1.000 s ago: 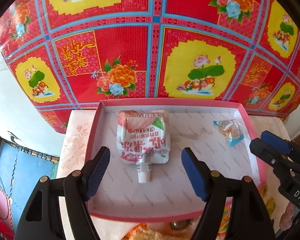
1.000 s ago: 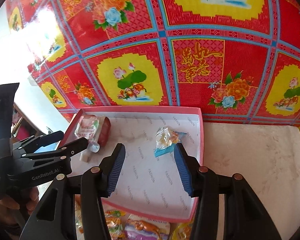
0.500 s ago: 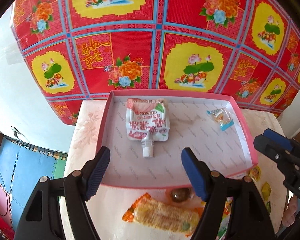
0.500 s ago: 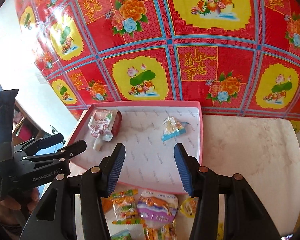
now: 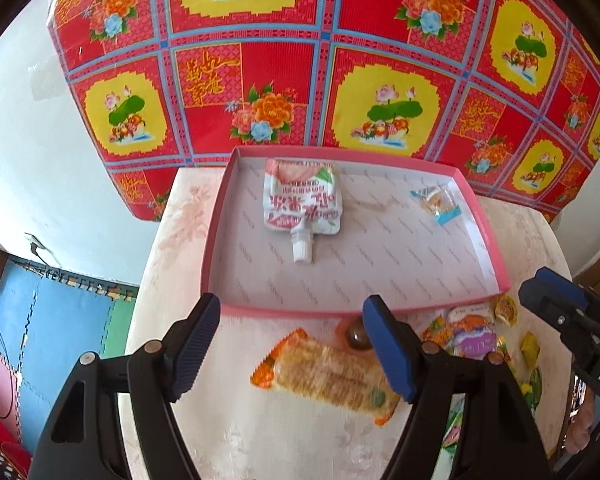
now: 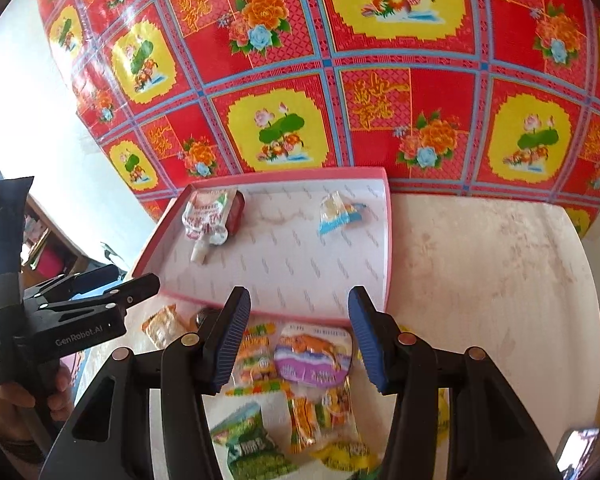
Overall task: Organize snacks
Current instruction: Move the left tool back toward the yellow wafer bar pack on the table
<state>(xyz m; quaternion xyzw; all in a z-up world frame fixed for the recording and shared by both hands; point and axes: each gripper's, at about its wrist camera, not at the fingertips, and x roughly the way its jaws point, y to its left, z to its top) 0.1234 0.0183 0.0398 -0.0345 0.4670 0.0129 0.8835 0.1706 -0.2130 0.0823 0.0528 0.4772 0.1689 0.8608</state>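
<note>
A pink-rimmed tray (image 5: 217, 240) holds a white and pink spout pouch (image 5: 302, 200) at its far left and a small clear candy packet (image 5: 436, 202) at its far right. In front of the tray lie an orange wrapped bar (image 5: 328, 376), a dark round sweet (image 5: 356, 336) and a purple packet (image 5: 472, 340). My left gripper (image 5: 292, 320) hangs open and empty above the bar. My right gripper (image 6: 300, 304) is open and empty over the purple packet (image 6: 314, 354) and several loose snacks, just short of the tray (image 6: 388, 240).
A red floral cloth (image 5: 300, 80) hangs behind the pale table (image 6: 480, 280). A blue floor mat (image 5: 40, 312) lies past the table's left edge. A phone (image 6: 576, 448) sits at the near right. A hand (image 6: 4, 396) holds the left tool.
Both grippers have drawn back from over the tray toward the near side, bringing the loose snacks in front of it into view. Jaw widths are unchanged.
</note>
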